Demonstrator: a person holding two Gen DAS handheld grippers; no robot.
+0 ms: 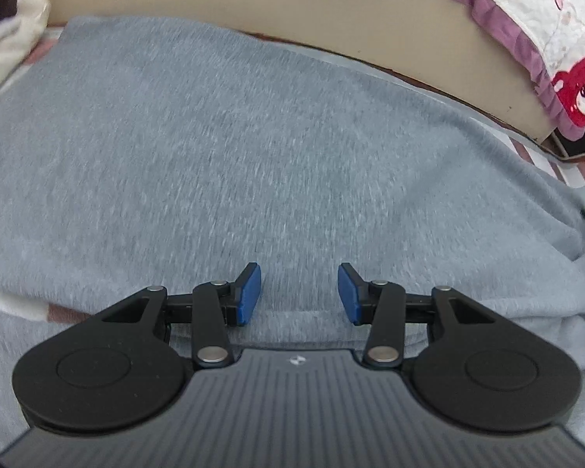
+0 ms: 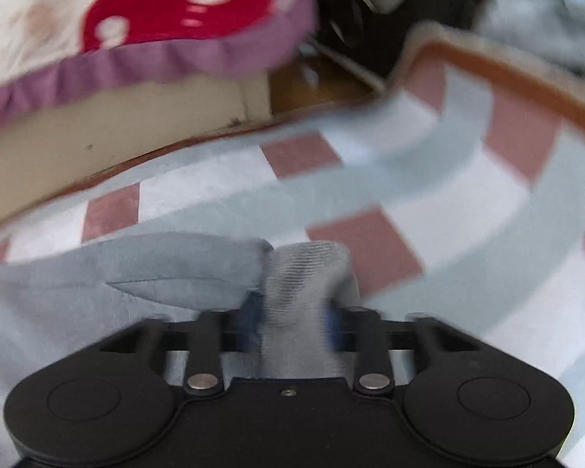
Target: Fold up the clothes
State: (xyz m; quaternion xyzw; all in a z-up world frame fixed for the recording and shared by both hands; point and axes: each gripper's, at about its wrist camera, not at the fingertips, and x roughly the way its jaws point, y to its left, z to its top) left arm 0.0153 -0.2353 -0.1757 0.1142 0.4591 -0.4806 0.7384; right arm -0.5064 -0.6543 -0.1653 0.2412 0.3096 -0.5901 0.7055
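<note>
Left fingers: left gripper (image 1: 299, 293) wide apart, 2 blue pads (image 1: 249, 294) empty, low over the cloth.
Right fingers: right gripper (image 2: 294, 318) clamped on ribbed grey cuff (image 2: 306, 273); blurred.
Task item: grey fleece sweatshirt (image 1: 253, 148) spread flat, ahead of and under the left fingers.
Key relation: the cuff's sleeve (image 2: 167, 269) trails left toward the body; right hand nearer it.
Around: checked pink-blue-white bedsheet (image 2: 429, 202), purple-frilled quilt with red bears (image 1: 557, 39), beige headboard (image 1: 331, 4).
Obstruction: none seen over the body.

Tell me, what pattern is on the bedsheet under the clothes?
The bedsheet is checked: dusty-pink squares, pale grey-blue bands and white. Clearest in the right wrist view.
</note>
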